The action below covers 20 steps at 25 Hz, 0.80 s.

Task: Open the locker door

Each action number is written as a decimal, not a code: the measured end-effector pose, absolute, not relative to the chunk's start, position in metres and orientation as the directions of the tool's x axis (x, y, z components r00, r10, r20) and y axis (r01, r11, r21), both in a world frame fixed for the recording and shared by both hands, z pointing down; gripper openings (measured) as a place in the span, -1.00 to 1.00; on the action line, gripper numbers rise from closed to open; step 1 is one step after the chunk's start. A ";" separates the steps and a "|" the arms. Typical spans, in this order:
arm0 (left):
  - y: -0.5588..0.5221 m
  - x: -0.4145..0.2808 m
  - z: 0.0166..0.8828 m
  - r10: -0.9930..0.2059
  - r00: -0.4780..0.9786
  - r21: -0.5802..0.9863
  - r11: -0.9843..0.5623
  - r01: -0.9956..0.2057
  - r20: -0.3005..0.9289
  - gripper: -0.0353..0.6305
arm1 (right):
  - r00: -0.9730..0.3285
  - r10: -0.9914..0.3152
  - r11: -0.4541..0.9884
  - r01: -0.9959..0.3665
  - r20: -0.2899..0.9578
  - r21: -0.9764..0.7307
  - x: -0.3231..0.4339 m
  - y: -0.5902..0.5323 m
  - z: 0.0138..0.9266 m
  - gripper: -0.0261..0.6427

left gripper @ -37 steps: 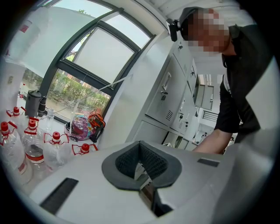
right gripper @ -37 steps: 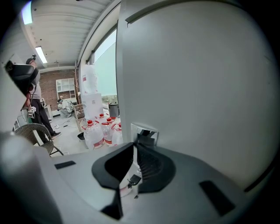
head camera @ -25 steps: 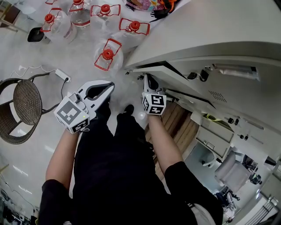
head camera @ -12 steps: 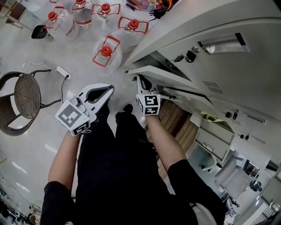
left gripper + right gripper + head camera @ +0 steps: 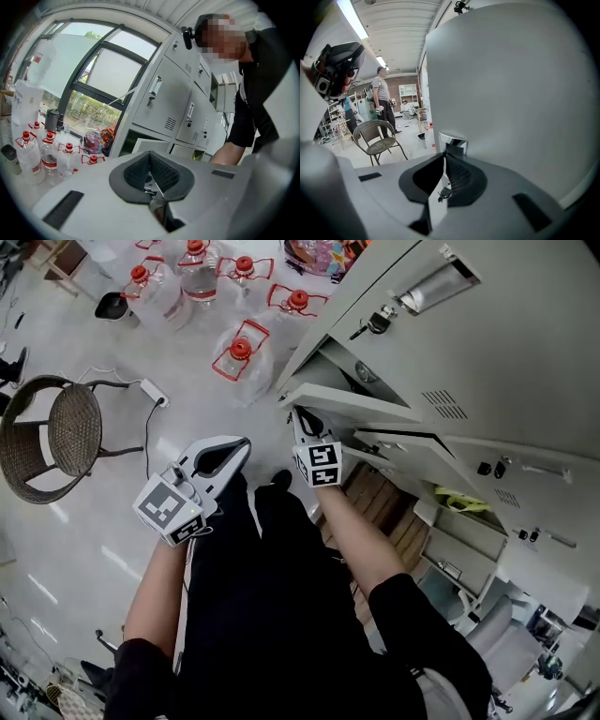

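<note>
At locker door [image 5: 511,84] — right gripper [image 5: 303,419] (clamped), outstretched.

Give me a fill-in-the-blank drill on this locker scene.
The right gripper is shut on the locker door, while the left gripper holds ___.
The bottles on the floor have ___ caps.
The wicker chair stands nearer the ___ gripper.
Missing words: nothing; red; left.

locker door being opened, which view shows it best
The head view: the locker door shows swung out from the lockers, with the right gripper shut on its edge. The right gripper view shows only its grey face close up; the left gripper view shows it small, ajar, far off.
</note>
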<state>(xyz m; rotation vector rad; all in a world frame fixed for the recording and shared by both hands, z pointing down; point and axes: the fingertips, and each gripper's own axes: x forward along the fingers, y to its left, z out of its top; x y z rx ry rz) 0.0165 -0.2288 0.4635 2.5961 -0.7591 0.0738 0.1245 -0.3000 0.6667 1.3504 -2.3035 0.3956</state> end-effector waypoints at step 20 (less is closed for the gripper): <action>-0.115 -0.020 0.472 -0.505 0.841 0.424 -0.730 -0.535 0.192 -0.86 | -0.496 -0.709 0.589 -0.808 0.501 0.033 0.124 -0.216 0.665 -0.83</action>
